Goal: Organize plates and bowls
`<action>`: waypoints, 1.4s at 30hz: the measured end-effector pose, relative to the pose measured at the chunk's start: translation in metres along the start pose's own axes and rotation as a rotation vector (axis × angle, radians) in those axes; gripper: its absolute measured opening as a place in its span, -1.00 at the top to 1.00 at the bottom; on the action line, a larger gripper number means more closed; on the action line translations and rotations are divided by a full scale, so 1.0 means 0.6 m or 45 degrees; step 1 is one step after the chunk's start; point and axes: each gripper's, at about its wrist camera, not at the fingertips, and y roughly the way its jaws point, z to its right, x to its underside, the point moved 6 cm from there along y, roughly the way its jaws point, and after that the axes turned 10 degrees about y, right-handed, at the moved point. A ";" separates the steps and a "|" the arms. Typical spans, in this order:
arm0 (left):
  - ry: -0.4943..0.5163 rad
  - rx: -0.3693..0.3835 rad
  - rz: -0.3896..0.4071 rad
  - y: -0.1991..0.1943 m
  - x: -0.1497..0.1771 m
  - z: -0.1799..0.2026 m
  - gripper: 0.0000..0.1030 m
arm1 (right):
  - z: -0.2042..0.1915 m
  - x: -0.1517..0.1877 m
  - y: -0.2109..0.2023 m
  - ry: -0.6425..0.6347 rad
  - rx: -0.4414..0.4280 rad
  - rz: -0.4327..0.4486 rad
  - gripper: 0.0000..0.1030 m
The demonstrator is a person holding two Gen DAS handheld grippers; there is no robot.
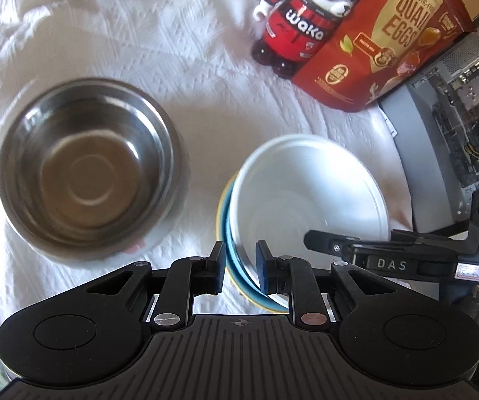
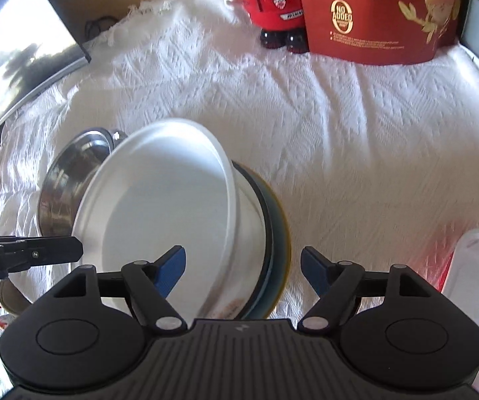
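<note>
White cloth (image 1: 172,50), left fingers (image 1: 217,263) pinching bowl stack (image 1: 306,193)

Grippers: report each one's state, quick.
Left gripper: shut on the stacked bowls' rims.
Right gripper: open, holding nothing.
</note>
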 end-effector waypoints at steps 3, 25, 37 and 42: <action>-0.069 -0.038 0.001 0.009 0.005 -0.003 0.54 | 0.007 -0.003 0.008 -0.006 -0.018 -0.025 -0.49; -0.223 -0.169 -0.006 0.066 0.018 0.003 0.34 | 0.009 0.000 0.060 -0.075 -0.255 -0.238 -0.49; -0.171 -0.060 -0.091 0.084 0.002 -0.008 0.27 | 0.004 0.013 0.054 0.049 -0.255 -0.124 -0.50; -0.136 -0.028 -0.117 0.079 0.005 -0.010 0.27 | 0.004 0.021 0.048 0.105 -0.254 -0.098 -0.54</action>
